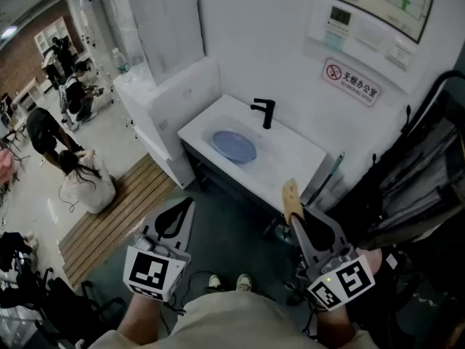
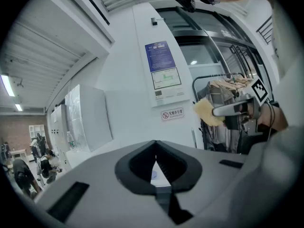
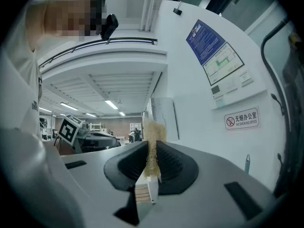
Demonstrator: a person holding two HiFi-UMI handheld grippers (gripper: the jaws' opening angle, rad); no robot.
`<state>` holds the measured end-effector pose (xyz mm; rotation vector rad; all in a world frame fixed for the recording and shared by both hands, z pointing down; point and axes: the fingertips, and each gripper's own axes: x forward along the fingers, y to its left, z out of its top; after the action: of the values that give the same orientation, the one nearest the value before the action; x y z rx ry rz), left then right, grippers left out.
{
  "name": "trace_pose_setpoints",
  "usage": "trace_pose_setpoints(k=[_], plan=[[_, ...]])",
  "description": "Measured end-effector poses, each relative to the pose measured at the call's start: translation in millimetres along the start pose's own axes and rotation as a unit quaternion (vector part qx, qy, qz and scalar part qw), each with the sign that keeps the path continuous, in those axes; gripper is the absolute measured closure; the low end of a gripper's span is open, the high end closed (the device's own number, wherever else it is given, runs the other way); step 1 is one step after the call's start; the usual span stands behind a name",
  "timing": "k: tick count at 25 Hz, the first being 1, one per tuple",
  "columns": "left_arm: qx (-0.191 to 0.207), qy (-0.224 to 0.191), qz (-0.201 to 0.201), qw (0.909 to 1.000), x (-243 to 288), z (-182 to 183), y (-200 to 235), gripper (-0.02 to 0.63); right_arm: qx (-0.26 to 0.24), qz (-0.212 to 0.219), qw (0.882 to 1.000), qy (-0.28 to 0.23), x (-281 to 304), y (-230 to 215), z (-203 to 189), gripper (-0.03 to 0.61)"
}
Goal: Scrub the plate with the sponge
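Note:
A blue plate point(image 1: 234, 147) lies in the white sink point(image 1: 290, 155), under a black faucet point(image 1: 263, 111). Both grippers hang well short of the sink, above the dark floor. My left gripper point(image 1: 187, 203) is shut with nothing between its jaws, and in its own view point(image 2: 156, 158) the pads meet. My right gripper point(image 1: 295, 214) is shut on a yellowish sponge point(image 1: 290, 196), which stands up out of the jaws toward the sink. In the right gripper view the sponge point(image 3: 153, 139) is pinched thin between the pads of that gripper point(image 3: 152, 152). The left gripper view shows the sponge point(image 2: 207, 112) off to the right.
A black stroller-like cart point(image 1: 425, 169) stands right of the sink. A teal-handled tool point(image 1: 333, 171) leans at the sink's right end. A white cabinet point(image 1: 163, 97) flanks the sink's left side, with a wooden slatted platform point(image 1: 109, 220) on the floor. People point(image 1: 73, 166) are far left.

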<state>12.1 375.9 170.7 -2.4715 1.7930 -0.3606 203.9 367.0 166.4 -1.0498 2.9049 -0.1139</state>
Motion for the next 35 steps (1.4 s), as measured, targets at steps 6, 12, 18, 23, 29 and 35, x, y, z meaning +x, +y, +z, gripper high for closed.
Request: trace_pose_setpoints(k=[6,12,18,23,29,35], plan=[[0.016,0.006,0.006,0.9998,3,-6,-9,0.607,0.007,0.003,1.0,-0.005,-7,-10,-3,0.518],[0.014,0.004,0.019,0.9997,7,-2,-16,0.607,0.005,0.011,1.0,-0.01,-11,-18,-3,0.518],[0.03,0.005,0.023,0.9993,11,-2,-20,0.607,0.003,0.024,1.0,-0.007,-8,-17,-5,0.518],[0.026,0.0,0.024,0.9994,19,3,-20,0.607,-0.001,0.029,1.0,-0.005,-3,-22,-6,0.518],[0.04,-0.001,0.026,0.9989,31,0,-9,0.607,-0.003,0.025,1.0,-0.006,15,-36,-10,0.518],[0.045,-0.002,0.027,0.9986,50,-6,13,0.607,-0.007,0.028,1.0,-0.005,46,-45,-16,0.517]])
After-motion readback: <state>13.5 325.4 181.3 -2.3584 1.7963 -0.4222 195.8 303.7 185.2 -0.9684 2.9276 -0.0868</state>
